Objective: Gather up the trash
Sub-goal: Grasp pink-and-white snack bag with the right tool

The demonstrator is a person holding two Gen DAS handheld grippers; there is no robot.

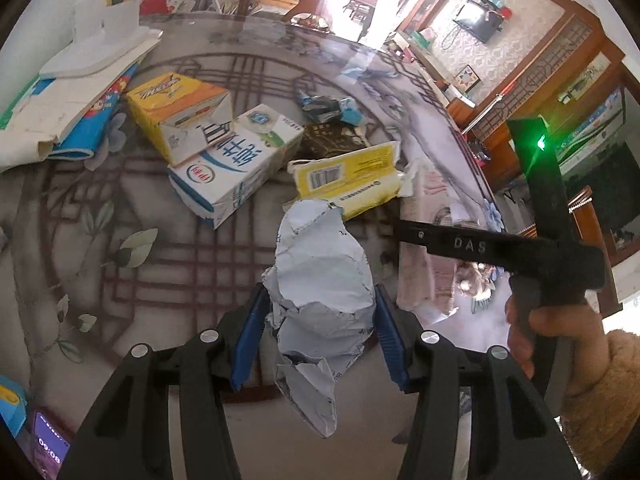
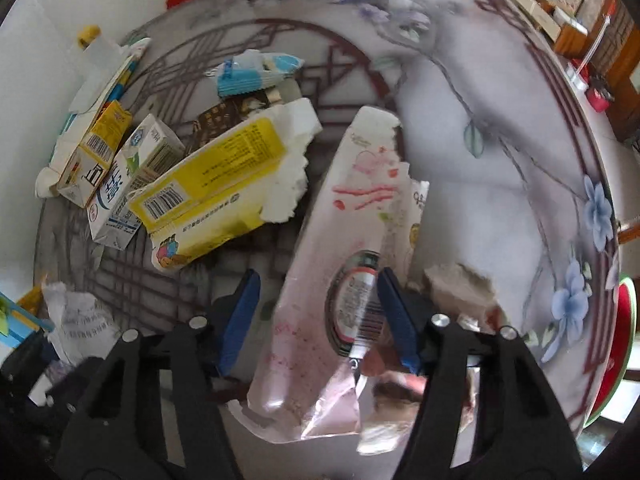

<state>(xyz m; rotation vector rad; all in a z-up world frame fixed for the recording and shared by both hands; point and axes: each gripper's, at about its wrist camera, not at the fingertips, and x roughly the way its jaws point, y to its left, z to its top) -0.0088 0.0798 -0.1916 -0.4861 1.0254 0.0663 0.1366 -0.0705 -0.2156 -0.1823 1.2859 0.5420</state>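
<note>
The left gripper (image 1: 320, 320) jaws are pinching a crumpled grey-white paper wrapper (image 1: 320, 280) above the round glass-topped patterned table (image 1: 100, 240). The right gripper (image 2: 318, 316) jaws are standing spread over a torn pink packet (image 2: 328, 280) lying flat on it, beside a yellow packet (image 2: 216, 188) and milk cartons (image 2: 128, 184).

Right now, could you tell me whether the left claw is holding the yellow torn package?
No, the left claw grips a crumpled grey-white paper, while the yellow torn package lies on the table beyond it.
</note>
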